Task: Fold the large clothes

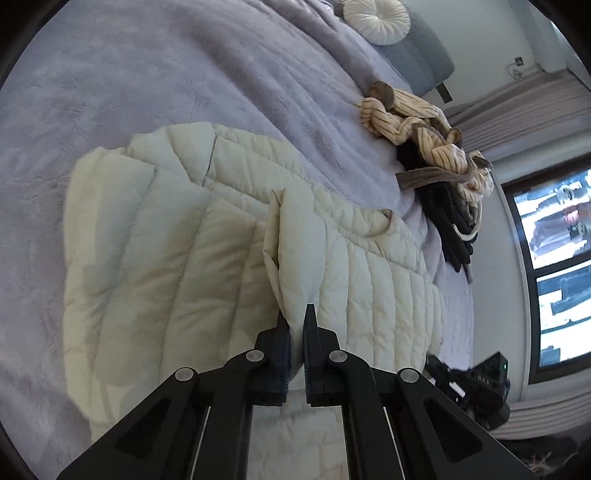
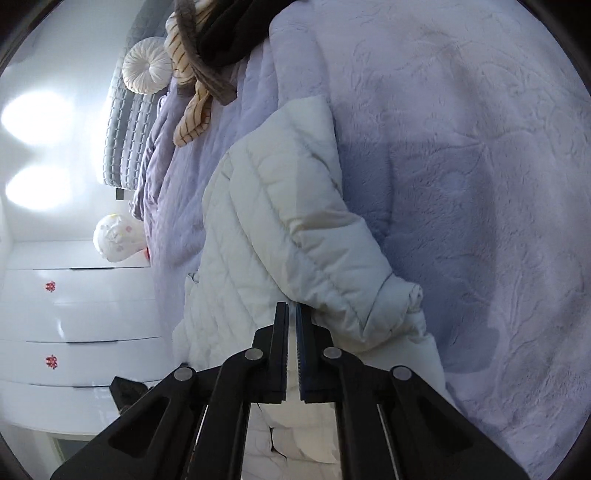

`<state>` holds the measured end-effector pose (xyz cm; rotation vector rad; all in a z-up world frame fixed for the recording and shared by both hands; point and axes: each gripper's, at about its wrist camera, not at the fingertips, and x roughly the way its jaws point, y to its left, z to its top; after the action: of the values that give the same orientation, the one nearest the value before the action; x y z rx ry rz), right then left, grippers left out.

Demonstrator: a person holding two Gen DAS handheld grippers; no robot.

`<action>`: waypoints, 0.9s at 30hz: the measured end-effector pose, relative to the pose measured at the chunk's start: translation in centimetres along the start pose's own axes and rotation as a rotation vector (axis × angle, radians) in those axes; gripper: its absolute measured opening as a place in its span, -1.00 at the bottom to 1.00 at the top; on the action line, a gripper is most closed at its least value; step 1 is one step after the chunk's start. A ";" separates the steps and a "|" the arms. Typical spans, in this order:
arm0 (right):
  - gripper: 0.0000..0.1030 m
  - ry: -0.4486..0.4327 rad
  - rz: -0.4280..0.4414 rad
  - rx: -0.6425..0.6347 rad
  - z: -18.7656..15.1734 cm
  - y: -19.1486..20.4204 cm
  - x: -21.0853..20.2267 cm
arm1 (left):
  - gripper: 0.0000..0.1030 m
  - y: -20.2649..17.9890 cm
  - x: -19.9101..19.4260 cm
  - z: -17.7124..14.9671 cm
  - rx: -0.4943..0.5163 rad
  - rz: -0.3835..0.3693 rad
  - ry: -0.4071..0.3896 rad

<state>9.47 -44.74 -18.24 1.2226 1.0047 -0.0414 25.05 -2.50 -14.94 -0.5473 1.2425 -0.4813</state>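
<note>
A cream quilted puffer jacket (image 1: 177, 236) lies on the lilac fleece bedspread (image 1: 129, 74). My left gripper (image 1: 295, 317) is shut on a raised fold of the jacket's edge, which stands up between the fingers. In the right wrist view the same jacket (image 2: 266, 229) lies with a sleeve (image 2: 332, 266) folded across it. My right gripper (image 2: 291, 314) is shut on the jacket fabric near the sleeve's cuff end.
A pile of striped cream and dark clothes (image 1: 436, 147) lies farther along the bed; it also shows in the right wrist view (image 2: 199, 55). A round white cushion (image 1: 376, 18) rests against the grey headboard (image 2: 125, 136). A window (image 1: 554, 258) and white drawers (image 2: 74, 325) flank the bed.
</note>
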 end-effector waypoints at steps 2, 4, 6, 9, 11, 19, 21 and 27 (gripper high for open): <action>-0.91 0.012 -0.018 -0.016 -0.3 -0.1 0.1 | -0.87 0.1 -0.1 -0.8 0.006 0.015 0.008; -0.90 0.039 -0.012 -0.024 -0.5 -0.5 0.0 | -0.87 0.7 0.3 -1.5 0.012 0.049 0.020; -0.90 0.053 0.000 -0.020 -0.7 -0.7 -0.4 | -0.87 1.4 0.8 -1.8 -0.009 0.061 0.030; -0.82 0.060 0.016 -0.017 -1.3 -1.3 -1.0 | -0.87 1.9 0.9 -1.8 -0.022 0.066 0.025; -0.61 0.065 0.020 0.006 -1.3 -1.9 -0.7 | -0.87 1.6 0.8 -1.8 -0.010 0.071 0.024; 0.13 0.066 0.079 0.061 -1.4 -2.4 -1.1 | -0.87 1.1 0.6 -1.4 0.015 0.098 0.027; 0.13 0.054 0.077 0.087 -1.6 -3.0 -1.7 | -0.87 1.2 0.7 -1.4 0.009 0.099 0.028; -0.94 -0.019 0.093 0.122 0.1 -4.3 -2.1 | -0.87 1.0 1.1 -1.7 0.044 0.134 0.028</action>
<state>6.04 -47.49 -20.14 1.3768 0.9385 -0.0419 23.69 -2.62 -16.75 -0.4185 1.2836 -0.4036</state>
